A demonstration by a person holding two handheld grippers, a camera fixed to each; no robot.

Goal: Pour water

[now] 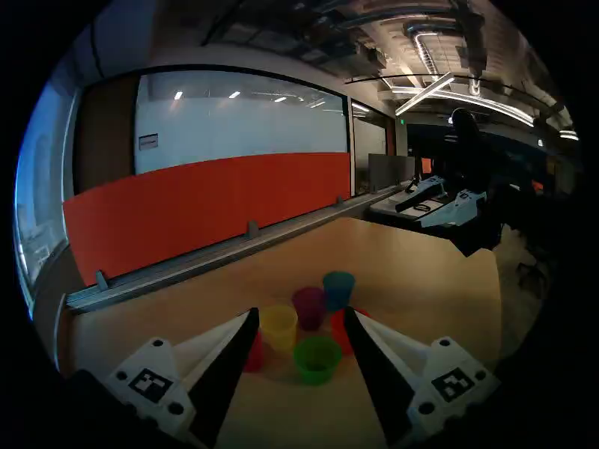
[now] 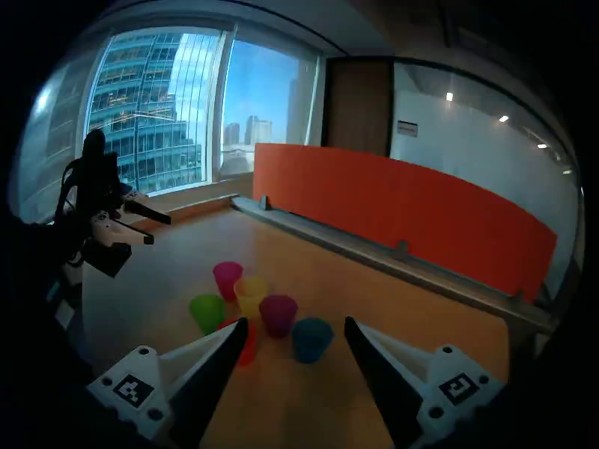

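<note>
Several small plastic cups stand clustered on the wooden table [image 1: 419,269]. In the left gripper view, a yellow cup [image 1: 278,325], a green cup [image 1: 317,359], a magenta cup [image 1: 308,307] and a teal cup [image 1: 338,289] lie just beyond my left gripper [image 1: 299,314], which is open and empty. A red cup [image 1: 254,353] is partly hidden behind its finger. In the right gripper view, the pink cup [image 2: 227,279], yellow cup [image 2: 250,294], green cup [image 2: 207,312], magenta cup [image 2: 278,314], teal cup [image 2: 311,338] and red cup [image 2: 247,343] sit ahead of my open right gripper [image 2: 294,323].
An orange partition [image 1: 210,202] on a metal rail borders the table's far side. The other gripper [image 1: 442,206] and the dark-clad person holding it appear at the table's far end, likewise the gripper [image 2: 112,224] in the right gripper view. Large windows [image 2: 150,120] stand behind.
</note>
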